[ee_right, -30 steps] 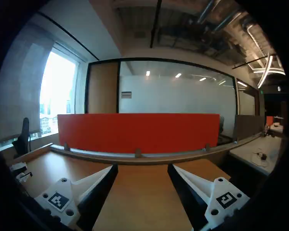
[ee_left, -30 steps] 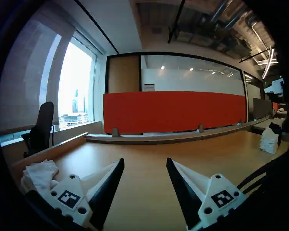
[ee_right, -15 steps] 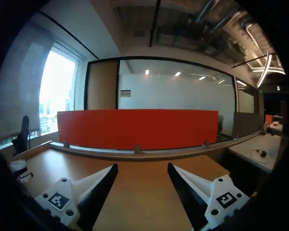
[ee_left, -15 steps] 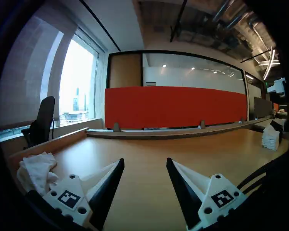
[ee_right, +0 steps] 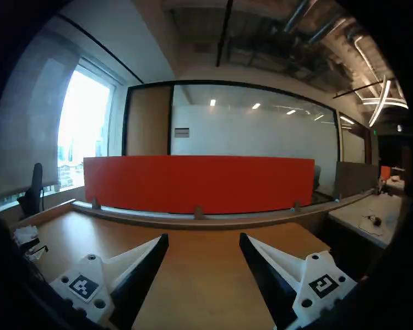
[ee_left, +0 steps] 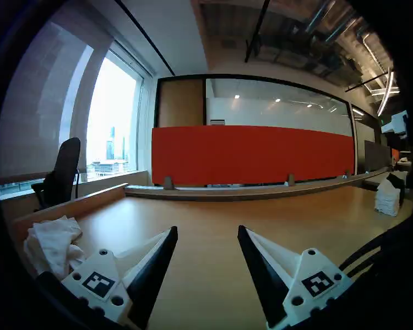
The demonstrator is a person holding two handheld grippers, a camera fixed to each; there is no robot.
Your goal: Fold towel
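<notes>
Red divider (ee_left: 250, 154) backs wooden desk (ee_left: 206, 212); left gripper (ee_left: 206, 247) and right gripper (ee_right: 204, 250) gape empty, crumpled towel (ee_left: 52, 245) near the former.

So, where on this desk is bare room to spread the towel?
Free: the middle of the desk, ahead of the open left gripper, between the crumpled towel on the left, the folded stack on the right and the red divider behind. The desk before the open right gripper is bare too. Crowded: just the two ends where cloth lies.

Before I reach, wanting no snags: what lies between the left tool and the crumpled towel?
Bare desk, in the left gripper view; the towel lies left of the open left tool.
</notes>
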